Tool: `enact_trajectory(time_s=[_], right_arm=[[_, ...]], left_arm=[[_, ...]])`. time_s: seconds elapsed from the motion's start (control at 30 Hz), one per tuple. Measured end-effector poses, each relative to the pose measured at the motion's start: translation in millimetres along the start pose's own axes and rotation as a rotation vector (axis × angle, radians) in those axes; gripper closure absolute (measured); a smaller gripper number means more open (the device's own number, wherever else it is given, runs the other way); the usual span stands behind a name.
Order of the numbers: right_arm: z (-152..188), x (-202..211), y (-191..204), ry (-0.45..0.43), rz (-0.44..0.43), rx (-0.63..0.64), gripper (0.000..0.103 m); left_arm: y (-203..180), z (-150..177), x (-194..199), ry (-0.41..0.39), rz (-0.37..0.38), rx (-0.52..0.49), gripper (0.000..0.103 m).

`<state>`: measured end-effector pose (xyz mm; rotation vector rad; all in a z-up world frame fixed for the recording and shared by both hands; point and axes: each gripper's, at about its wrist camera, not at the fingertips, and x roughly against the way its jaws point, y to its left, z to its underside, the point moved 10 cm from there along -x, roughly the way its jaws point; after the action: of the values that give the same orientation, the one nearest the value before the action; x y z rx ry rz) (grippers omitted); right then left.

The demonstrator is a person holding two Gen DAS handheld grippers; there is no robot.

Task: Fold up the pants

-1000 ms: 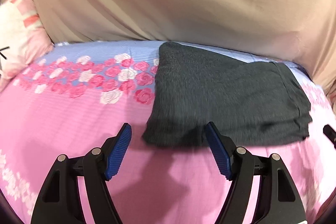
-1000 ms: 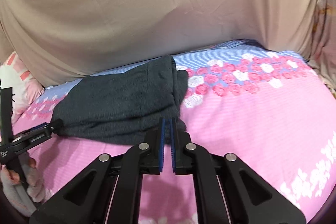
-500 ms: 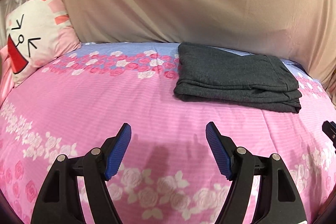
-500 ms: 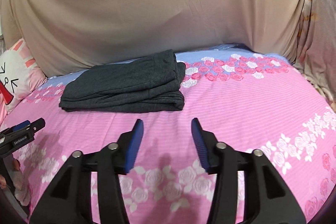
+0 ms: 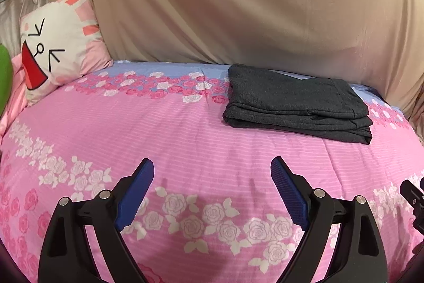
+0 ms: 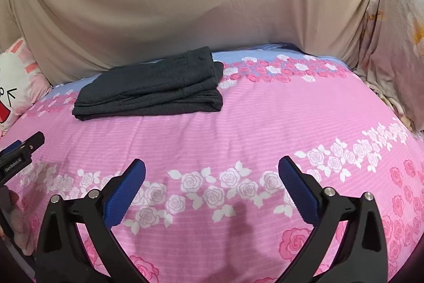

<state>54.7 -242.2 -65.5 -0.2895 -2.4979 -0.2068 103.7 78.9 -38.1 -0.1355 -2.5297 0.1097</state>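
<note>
Dark grey pants (image 5: 294, 102) lie folded into a flat stack on the far side of the pink flowered bedspread (image 5: 185, 139). In the right wrist view the same pants (image 6: 151, 89) sit at the upper left. My left gripper (image 5: 212, 166) hovers over the bedspread well short of the stack, its jaws opening wide with nothing between them. My right gripper (image 6: 212, 166) also hangs back from the pants, jaws opening wide and holding nothing. The left gripper's tip (image 6: 23, 147) shows at the left edge of the right wrist view.
A beige sheet (image 5: 238, 4) hangs behind the bed. A white and pink cartoon pillow (image 5: 58, 44) leans at the far left. A flowered cloth (image 6: 392, 31) hangs at the right side. The blue band of the bedspread (image 6: 265, 55) runs along the back.
Both grippers pulled back from the pants, which now look smaller and farther. The right gripper went from shut to wide open. The left gripper's jaws widened slightly.
</note>
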Motion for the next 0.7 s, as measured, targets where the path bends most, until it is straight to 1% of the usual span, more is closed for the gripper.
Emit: enact_trajectory(time_s=[0.13, 0.27, 0.4, 0.7], right_arm=[[3.3, -5.3, -3.5, 0.028, -0.008, -0.024, 0.005], [4.3, -5.2, -2.6, 0.031, -0.013, -0.026, 0.005], [5.1, -6.1, -0.6, 0.036, -0.011, -0.017, 0.005], [7.0, -8.2, 1.5, 0.047, 0.001, 0.001, 0.005]], left_arm=[[0.7, -0.2, 0.1, 0.000, 0.006, 0.015, 0.016], [0.6, -0.2, -0.4, 0.006, -0.013, -0.002, 0.016], [-3.7, 3.1, -2.0, 0.030, 0.015, -0.013, 0.016], [-3.5, 5.9, -3.9, 0.045, 0.013, -0.008, 0.016]])
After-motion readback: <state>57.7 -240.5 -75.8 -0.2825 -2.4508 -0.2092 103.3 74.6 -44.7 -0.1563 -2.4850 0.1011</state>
